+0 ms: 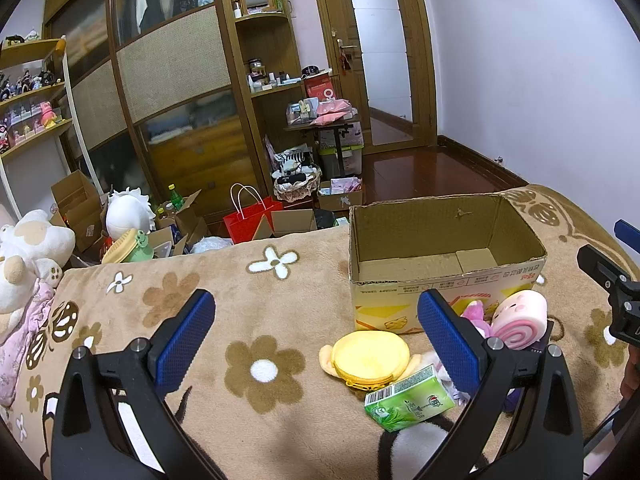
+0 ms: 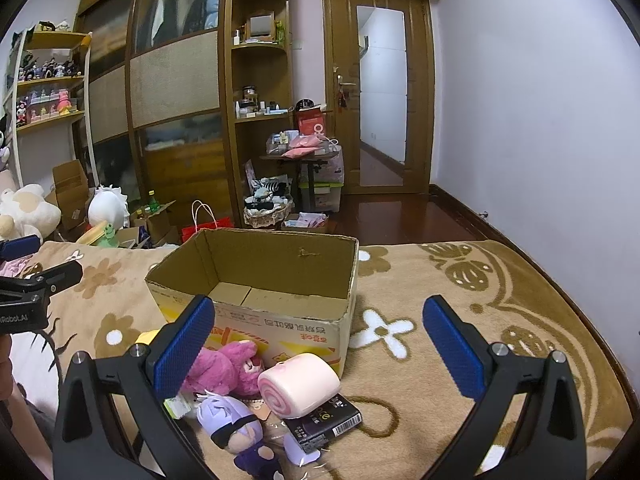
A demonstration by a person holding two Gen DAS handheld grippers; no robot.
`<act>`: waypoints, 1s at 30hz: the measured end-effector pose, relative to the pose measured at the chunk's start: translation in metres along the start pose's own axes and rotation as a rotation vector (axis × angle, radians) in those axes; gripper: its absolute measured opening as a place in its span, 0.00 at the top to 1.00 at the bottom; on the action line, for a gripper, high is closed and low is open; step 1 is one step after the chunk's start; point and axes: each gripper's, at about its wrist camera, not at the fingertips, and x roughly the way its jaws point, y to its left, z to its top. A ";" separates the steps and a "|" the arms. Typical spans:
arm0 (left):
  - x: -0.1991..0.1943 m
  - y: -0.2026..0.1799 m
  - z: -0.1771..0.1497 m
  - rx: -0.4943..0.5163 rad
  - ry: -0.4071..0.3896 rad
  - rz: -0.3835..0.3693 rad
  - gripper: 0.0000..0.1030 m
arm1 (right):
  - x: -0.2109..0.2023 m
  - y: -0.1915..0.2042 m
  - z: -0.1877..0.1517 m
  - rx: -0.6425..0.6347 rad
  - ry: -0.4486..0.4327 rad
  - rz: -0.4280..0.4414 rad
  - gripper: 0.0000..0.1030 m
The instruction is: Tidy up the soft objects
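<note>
An empty open cardboard box [image 1: 444, 240] [image 2: 264, 276] stands on the brown flowered blanket [image 1: 256, 288]. In front of it lie a pink swirl-roll plush [image 1: 520, 320] [image 2: 300, 384], a magenta plush [image 2: 228, 368], a purple-haired doll [image 2: 236, 424], a yellow round plush [image 1: 370, 354], a green tissue pack [image 1: 408, 398] and a black packet [image 2: 328, 424]. My left gripper [image 1: 316, 332] is open and empty above the blanket, left of the pile. My right gripper [image 2: 318, 332] is open and empty over the pile.
White plush toys [image 1: 28, 256] sit at the blanket's left edge. Beyond the bed are boxes, a red bag [image 1: 250, 220], a wardrobe and shelves. The bare right part of the blanket [image 2: 480, 280] lies beside the box.
</note>
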 end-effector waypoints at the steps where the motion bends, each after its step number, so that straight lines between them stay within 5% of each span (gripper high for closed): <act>1: 0.000 -0.001 0.000 0.000 0.000 0.001 0.02 | 0.001 0.000 -0.001 0.000 0.001 0.001 0.00; 30: 0.003 0.004 -0.002 -0.003 0.025 -0.006 0.02 | 0.001 0.001 0.000 -0.003 0.000 -0.002 0.00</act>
